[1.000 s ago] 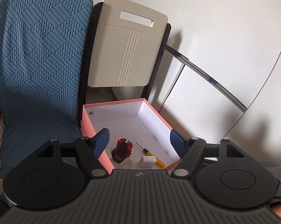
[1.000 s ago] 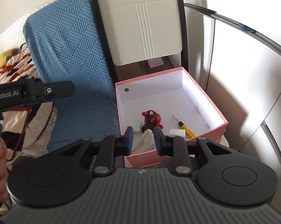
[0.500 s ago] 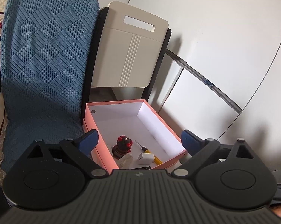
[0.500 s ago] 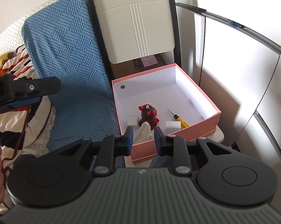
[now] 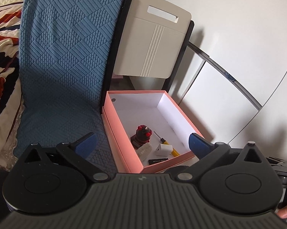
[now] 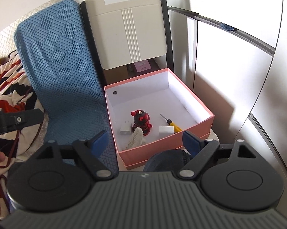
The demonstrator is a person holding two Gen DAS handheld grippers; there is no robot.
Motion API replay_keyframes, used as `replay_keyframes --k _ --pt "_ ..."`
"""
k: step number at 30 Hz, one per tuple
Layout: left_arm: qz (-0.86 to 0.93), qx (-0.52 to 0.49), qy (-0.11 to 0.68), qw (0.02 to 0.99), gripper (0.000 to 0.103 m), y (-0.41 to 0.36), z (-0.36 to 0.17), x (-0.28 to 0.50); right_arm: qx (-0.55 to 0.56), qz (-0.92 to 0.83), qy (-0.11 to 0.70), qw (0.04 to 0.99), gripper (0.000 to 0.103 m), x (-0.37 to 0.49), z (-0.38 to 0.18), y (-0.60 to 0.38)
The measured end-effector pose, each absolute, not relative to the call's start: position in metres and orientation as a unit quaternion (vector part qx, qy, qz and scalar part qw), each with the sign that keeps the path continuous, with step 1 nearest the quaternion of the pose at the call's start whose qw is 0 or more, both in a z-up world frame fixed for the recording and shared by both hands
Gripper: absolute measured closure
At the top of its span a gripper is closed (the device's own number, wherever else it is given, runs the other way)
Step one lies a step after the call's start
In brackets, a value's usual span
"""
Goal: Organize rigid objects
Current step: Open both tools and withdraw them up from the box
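A pink box (image 5: 112, 126) with a white inside holds a red and black figure (image 5: 142, 135), a yellow-handled screwdriver (image 5: 167, 145), a white charger block (image 5: 164, 150), a white bumpy piece (image 5: 145, 150) and a small black stick (image 5: 158, 160). In the right wrist view the box (image 6: 181, 133) also shows a second white charger (image 6: 125, 128), the figure (image 6: 141, 122) and the bumpy piece (image 6: 135, 137). My left gripper (image 5: 141, 145) is open and empty above the box's near end. My right gripper (image 6: 146, 143) is open and empty, above the box's near wall.
A blue textured cushion (image 5: 63, 61) leans left of the box. A cream folding chair back (image 5: 153, 43) stands behind it. White cabinet panels (image 5: 229, 95) lie to the right. A patterned blanket (image 6: 7, 84) lies far left. The left gripper's body (image 6: 13, 120) shows at the left edge.
My right gripper opened from shut. My left gripper opened wider. Both pulled back and up from the box, which now shows more fully.
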State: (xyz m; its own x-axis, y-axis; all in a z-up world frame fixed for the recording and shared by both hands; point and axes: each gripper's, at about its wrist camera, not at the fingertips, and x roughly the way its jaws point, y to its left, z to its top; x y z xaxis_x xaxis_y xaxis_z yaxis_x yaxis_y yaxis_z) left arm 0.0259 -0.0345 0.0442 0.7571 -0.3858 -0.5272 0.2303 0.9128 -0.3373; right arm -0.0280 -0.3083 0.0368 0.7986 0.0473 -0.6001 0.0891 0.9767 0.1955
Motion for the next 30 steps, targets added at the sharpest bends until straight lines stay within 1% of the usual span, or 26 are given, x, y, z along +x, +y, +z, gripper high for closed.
replay_keyframes --k 21,30 --pt "-0.157 -0.117 0.309 0.930 0.000 -0.0379 0.0447 0.0228 0.083 -0.016 0.321 0.943 0.017 -0.0267 0.0334 -0.3015" --pt "-0.157 -0.110 0.314 0.930 0.000 -0.0392 0.0409 0.0250 0.088 -0.013 0.331 0.939 0.017 -0.0244 0.0302 -0.3043"
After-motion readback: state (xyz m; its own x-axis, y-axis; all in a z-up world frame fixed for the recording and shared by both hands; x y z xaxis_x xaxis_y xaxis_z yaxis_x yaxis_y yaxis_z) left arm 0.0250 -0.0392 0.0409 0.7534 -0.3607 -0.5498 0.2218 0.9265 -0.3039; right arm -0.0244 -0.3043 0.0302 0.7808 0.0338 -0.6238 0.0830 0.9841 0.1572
